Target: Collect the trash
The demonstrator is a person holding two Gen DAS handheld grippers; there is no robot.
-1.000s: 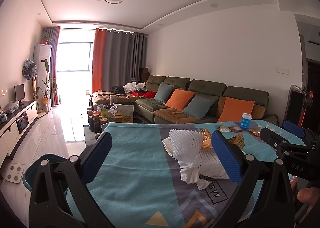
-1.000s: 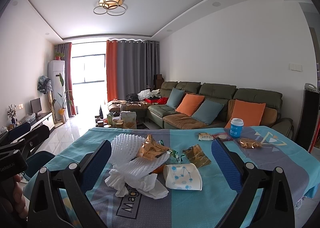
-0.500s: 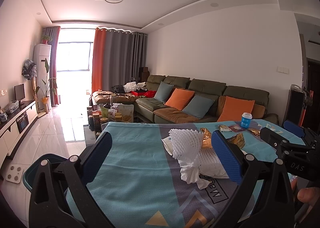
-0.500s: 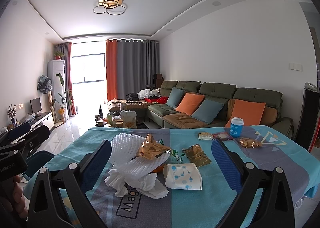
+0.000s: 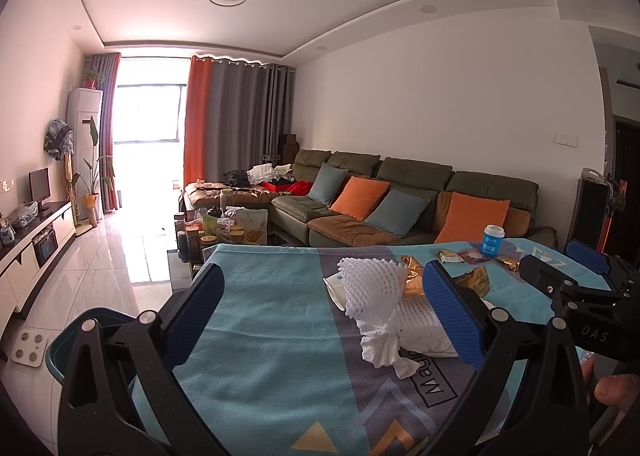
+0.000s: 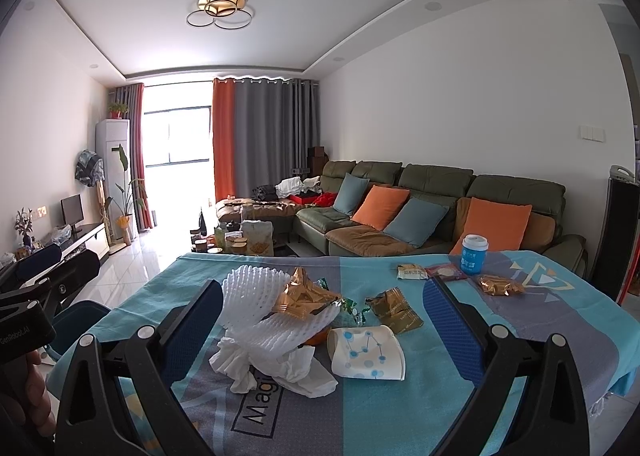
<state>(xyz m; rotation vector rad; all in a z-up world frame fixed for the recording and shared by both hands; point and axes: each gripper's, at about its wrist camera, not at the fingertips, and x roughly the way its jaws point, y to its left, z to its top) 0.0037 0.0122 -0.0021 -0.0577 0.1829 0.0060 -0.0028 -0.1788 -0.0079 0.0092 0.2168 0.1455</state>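
You're holding both grippers, left gripper (image 5: 324,312) and right gripper (image 6: 324,320), released over the bench (image 6: 460,408); foam net (image 6: 260,304) is springy, risks slipping, dragging tissue (image 6: 276,370).

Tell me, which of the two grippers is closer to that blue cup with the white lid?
Right. The blue cup stands at the table's far side, ahead and slightly right of the open right gripper. The open left gripper sits further left, with the cup far off to its right.
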